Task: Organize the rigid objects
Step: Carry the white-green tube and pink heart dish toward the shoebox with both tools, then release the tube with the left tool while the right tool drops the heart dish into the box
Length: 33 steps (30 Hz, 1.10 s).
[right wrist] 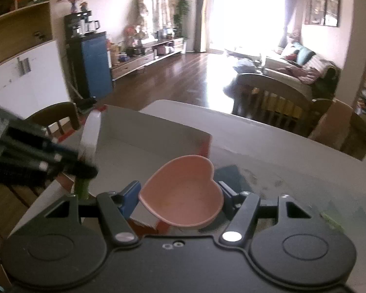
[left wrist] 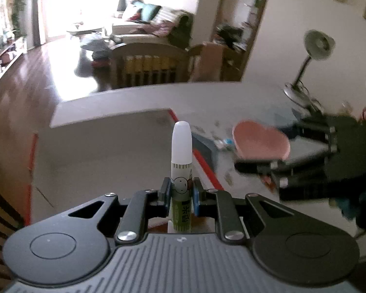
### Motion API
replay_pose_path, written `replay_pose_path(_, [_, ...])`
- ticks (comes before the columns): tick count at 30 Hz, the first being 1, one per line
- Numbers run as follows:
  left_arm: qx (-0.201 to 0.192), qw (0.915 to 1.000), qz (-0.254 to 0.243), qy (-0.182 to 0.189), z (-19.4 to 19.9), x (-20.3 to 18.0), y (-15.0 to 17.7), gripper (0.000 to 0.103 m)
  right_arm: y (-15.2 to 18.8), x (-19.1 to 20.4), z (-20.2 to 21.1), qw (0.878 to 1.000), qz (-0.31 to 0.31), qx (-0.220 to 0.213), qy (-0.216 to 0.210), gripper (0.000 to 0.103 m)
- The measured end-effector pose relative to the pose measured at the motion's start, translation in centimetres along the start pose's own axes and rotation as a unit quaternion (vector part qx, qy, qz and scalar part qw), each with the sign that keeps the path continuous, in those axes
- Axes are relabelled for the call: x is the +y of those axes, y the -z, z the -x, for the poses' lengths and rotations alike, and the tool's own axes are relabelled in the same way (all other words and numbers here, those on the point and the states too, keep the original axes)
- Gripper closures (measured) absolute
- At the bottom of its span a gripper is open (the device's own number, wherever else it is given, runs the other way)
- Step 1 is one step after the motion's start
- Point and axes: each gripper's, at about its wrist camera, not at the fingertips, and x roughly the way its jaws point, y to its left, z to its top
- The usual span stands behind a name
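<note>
the left gripper (left wrist: 181, 196) is drawn in narrow, its two blue-padded fingers (left wrist: 165, 193) pressing either side of a glue stick (left wrist: 181, 171) that stands upright between them, white cap on top, cartoon label at the grip and green print below. the stick's lower end is hidden behind the gripper body. the right gripper (right wrist: 180, 199) is set wider, clamped on a pink heart-shaped dish (right wrist: 183, 191), one finger on each flank, the heart's point toward the camera and its hollow facing up. both are held above a grey table (left wrist: 97, 146) near a shallow white box (right wrist: 146, 131) with red-taped corners. in the left wrist view the dish and the right gripper (left wrist: 275, 158) are smeared by blur; small items on the table beneath them cannot be made out. a desk lamp (left wrist: 310, 58) stands further back.
</note>
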Motion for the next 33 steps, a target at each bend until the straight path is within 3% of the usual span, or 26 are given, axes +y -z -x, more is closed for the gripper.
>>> replay_pose_path(4, [-0.006,0.9992,0.027,-0.030,-0.2,2.1,-1.5,0.086,-1.5,1.5,-2.1,1.000,0.016,0.006,-0.013,0.037])
replay_pose_path(12, [0.029,0.9962,0.044,-0.070,-3.0,6.3,-3.1,0.086,-3.4,3.7,-7.6,0.998,0.048,0.038,-0.014,0.037])
replay_pose_path(23, [0.112,0.9877,0.039,-0.102,-8.0,9.4,0.1,0.086,-2.6,6.4,-14.9,0.989,0.069,0.131,-0.011,0.037])
replay_pose_path(33, [0.157,0.9808,0.032,-0.111,-11.4,11.1,0.8,0.086,-2.1,6.3,-17.0,0.981,0.059,0.183,-0.029,0.036])
